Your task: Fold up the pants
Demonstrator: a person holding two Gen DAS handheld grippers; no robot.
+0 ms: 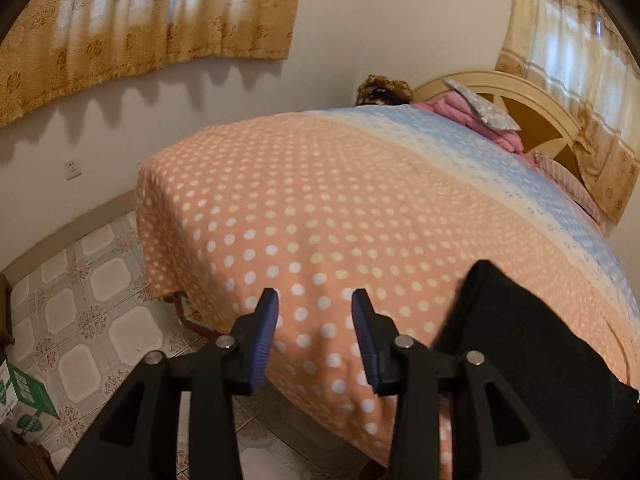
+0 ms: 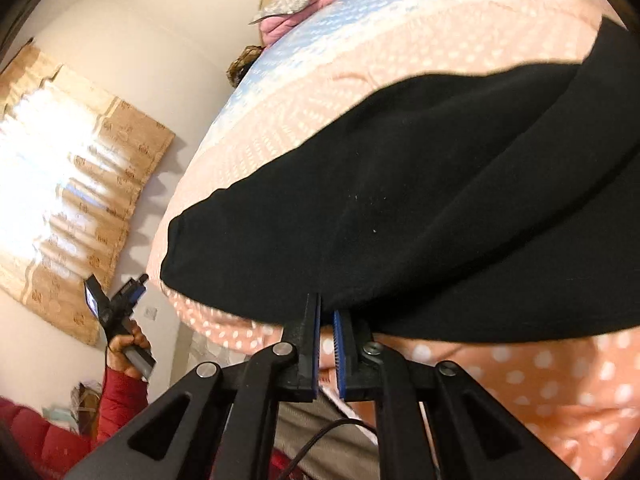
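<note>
Black pants (image 2: 420,216) lie on a bed with an orange polka-dot blanket (image 2: 560,392). My right gripper (image 2: 326,312) is shut on the near edge of the pants, its blue pads (image 2: 339,340) pinching the fabric. In the left wrist view the pants (image 1: 528,344) lie at the right on the blanket (image 1: 320,208). My left gripper (image 1: 314,308) is open and empty over the blanket's near edge, just left of the pants. It also shows in the right wrist view (image 2: 120,304), held in a hand at the far left.
Pink bedding and a grey pillow (image 1: 480,112) lie by the cream headboard (image 1: 532,100). A tiled floor (image 1: 80,288) runs left of the bed, with a green-and-white box (image 1: 24,404). Curtains (image 1: 140,20) hang on the wall.
</note>
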